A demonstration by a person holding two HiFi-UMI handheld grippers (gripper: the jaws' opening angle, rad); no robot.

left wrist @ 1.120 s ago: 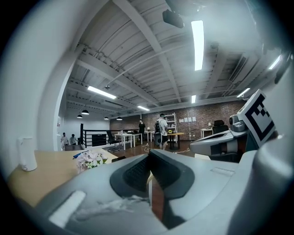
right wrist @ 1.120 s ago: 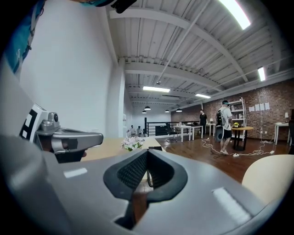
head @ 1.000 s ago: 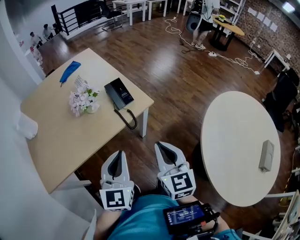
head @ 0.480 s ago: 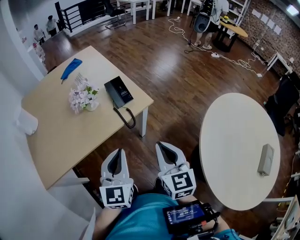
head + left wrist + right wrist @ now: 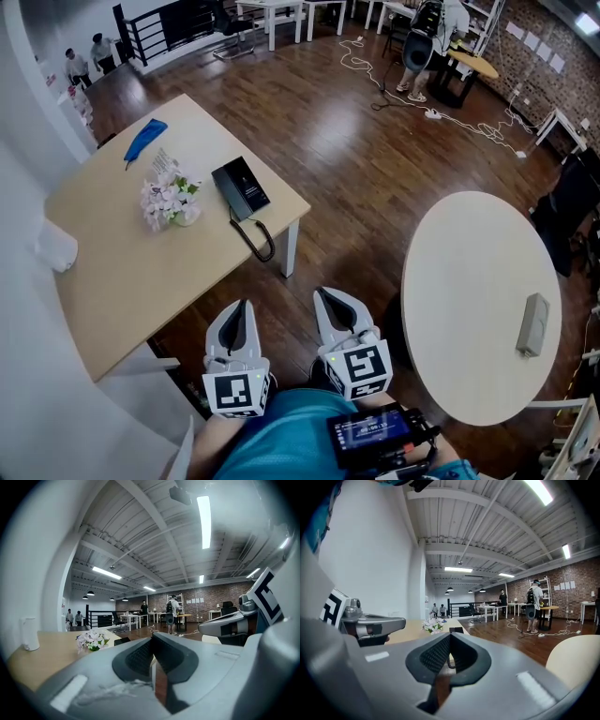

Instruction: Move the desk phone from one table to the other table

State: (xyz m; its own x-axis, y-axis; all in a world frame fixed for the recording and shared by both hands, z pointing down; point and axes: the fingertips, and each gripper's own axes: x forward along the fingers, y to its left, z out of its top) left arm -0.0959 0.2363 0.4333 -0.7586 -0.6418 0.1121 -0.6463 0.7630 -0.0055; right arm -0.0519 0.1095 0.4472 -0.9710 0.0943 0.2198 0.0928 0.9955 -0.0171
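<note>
A black desk phone (image 5: pixel 241 186) with a coiled cord (image 5: pixel 254 240) lies near the right edge of the square wooden table (image 5: pixel 112 272). In the right gripper view the desk phone (image 5: pixel 456 630) shows small beyond the jaws. My left gripper (image 5: pixel 238 308) and right gripper (image 5: pixel 323 294) are held low by my body, well short of the phone, both shut with nothing between the jaws. The round white table (image 5: pixel 469 281) stands to the right. From the left gripper view the left gripper (image 5: pixel 152 641) points over the wooden table (image 5: pixel 42 656).
On the wooden table are a bunch of pale flowers (image 5: pixel 166 201), a blue object (image 5: pixel 143 138) and a white cup (image 5: pixel 53 251). A grey box (image 5: pixel 532 325) lies on the round table. Cables (image 5: pixel 450 117) trail on the wooden floor; people stand at the back.
</note>
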